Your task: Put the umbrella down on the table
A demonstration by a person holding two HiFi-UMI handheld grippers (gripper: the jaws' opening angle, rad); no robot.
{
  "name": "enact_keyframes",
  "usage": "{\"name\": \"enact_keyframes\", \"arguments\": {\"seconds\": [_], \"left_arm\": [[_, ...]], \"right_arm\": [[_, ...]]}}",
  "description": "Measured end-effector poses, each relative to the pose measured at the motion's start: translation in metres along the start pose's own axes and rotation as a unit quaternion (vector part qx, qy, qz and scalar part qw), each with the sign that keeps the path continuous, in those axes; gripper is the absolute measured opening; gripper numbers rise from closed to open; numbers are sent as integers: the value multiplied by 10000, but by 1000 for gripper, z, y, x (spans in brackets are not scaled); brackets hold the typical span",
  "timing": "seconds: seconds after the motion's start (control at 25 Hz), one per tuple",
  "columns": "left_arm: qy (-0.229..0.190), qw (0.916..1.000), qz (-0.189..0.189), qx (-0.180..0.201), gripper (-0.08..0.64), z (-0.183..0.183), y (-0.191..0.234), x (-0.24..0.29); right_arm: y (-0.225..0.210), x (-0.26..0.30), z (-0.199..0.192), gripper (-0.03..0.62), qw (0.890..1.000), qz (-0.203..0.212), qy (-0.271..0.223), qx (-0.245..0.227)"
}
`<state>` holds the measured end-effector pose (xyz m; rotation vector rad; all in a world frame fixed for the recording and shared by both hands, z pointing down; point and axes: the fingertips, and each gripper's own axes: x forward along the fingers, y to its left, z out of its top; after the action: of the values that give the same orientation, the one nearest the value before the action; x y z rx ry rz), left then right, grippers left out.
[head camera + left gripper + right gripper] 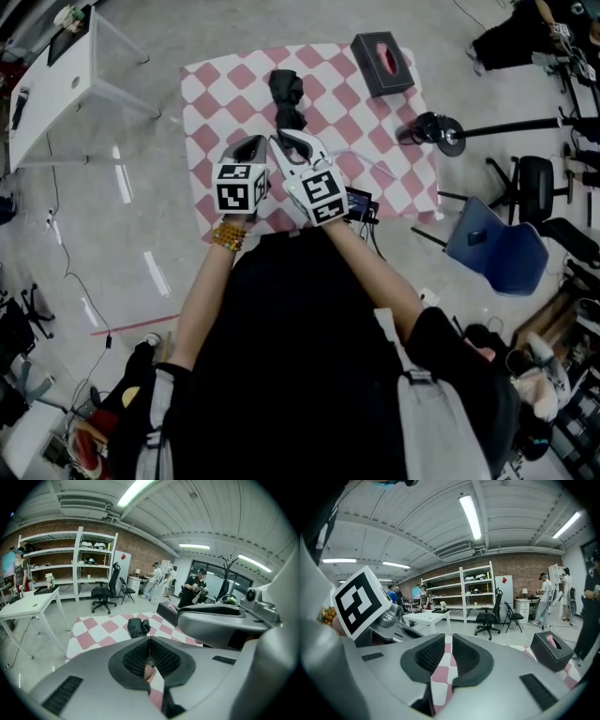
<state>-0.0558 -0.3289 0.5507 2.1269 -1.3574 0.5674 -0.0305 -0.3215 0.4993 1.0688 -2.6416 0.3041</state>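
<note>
Head view, upper centre: I judge the umbrella (pixel 287 92) light, soft, best pinched mid-body; left gripper (pixel 149 641) closed empty, right gripper (pixel 448 639) slightly parted, empty.

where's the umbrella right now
In the head view the black umbrella lies on the checked table, toward its far side, left of the dark tissue box and just ahead of the right tongs.

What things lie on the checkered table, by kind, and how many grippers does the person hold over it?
Black umbrella: 1
Black tissue box: 1
Grippers: 2, the left gripper and the right gripper
Total: 4
</note>
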Motion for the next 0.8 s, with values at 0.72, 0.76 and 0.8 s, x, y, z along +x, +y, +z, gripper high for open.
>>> {"name": "enact_keyframes", "arguments": {"seconds": [0.72, 0.76, 0.8], "left_arm": [[-29, 10000, -10, 13, 15, -3, 1, -4], [-31, 10000, -10, 12, 15, -4, 1, -4], [-29, 10000, -9, 10, 15, -4, 1, -5]], "right_arm": [[8, 0, -9, 38, 10000, 32, 63, 40], [9, 0, -10, 37, 10000, 30, 70, 30], [10, 0, -10, 35, 10000, 29, 78, 20]]}}
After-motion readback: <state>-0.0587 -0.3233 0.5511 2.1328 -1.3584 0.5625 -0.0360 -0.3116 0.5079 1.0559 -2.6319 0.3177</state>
